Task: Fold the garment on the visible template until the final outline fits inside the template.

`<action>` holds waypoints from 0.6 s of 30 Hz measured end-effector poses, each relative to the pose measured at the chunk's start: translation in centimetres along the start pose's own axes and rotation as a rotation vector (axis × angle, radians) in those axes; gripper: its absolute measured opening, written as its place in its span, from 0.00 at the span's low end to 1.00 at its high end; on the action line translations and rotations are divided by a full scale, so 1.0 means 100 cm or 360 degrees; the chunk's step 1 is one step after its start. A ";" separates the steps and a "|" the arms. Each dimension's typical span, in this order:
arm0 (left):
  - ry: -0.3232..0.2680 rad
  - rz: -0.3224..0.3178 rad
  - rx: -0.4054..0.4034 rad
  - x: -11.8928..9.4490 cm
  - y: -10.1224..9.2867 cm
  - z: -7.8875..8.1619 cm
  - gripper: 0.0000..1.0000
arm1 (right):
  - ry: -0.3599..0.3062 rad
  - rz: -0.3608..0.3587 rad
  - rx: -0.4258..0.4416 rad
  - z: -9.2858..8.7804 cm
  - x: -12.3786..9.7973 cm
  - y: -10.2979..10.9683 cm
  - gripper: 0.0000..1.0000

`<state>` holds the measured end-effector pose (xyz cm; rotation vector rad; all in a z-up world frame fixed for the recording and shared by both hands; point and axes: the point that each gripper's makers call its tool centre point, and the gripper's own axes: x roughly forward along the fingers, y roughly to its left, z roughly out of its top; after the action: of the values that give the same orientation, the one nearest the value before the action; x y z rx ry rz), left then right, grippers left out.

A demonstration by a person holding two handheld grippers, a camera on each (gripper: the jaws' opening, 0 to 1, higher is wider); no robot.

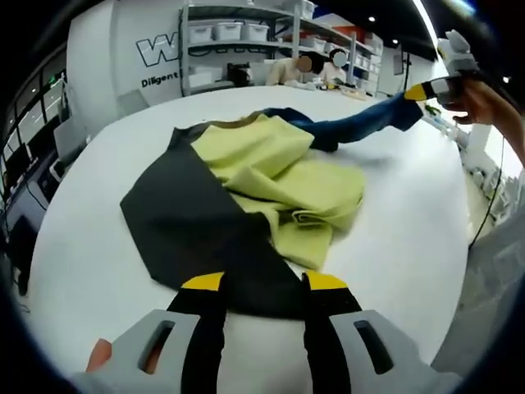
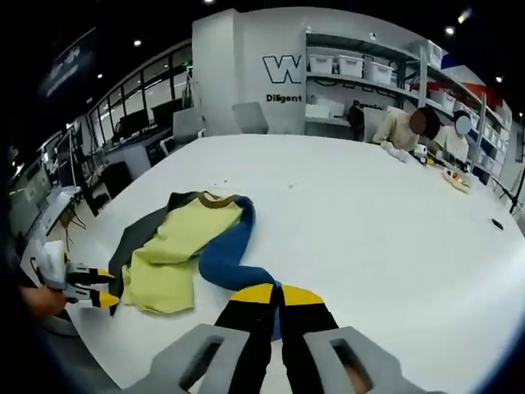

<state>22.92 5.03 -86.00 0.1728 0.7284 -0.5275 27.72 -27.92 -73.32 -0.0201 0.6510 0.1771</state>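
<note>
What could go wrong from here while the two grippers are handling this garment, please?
The right gripper is shut on the blue sleeve; pulling further could drag the bunched yellow panel out of shape. The left gripper straddles the dark panel at the table edge, where the fabric could slide off.

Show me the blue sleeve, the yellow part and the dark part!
blue sleeve (image 2: 220, 261): right gripper view, its curved middle.
yellow part (image 1: 279, 168): left gripper view, middle of the crumpled yellow cloth.
dark part (image 1: 184, 217): left gripper view, flat dark panel.
</note>
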 end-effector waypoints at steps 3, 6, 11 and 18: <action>0.0001 0.0001 0.0003 -0.001 0.000 0.000 0.33 | -0.0011 -0.0018 0.0019 0.002 0.000 -0.007 0.00; -0.0003 0.0001 0.0005 -0.001 0.000 -0.001 0.33 | -0.0039 -0.0064 0.0065 0.005 -0.001 -0.019 0.00; -0.0009 0.0002 -0.0008 0.000 0.001 -0.001 0.32 | -0.0072 -0.0124 0.0137 0.010 -0.004 -0.040 0.00; -0.0086 -0.0040 -0.0098 0.001 -0.002 0.004 0.48 | -0.0108 -0.0221 0.0232 0.015 -0.007 -0.072 0.00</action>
<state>23.12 4.70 -85.78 0.0917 0.6943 -0.5310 29.29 -35.06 -71.94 0.0802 0.5913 -0.0039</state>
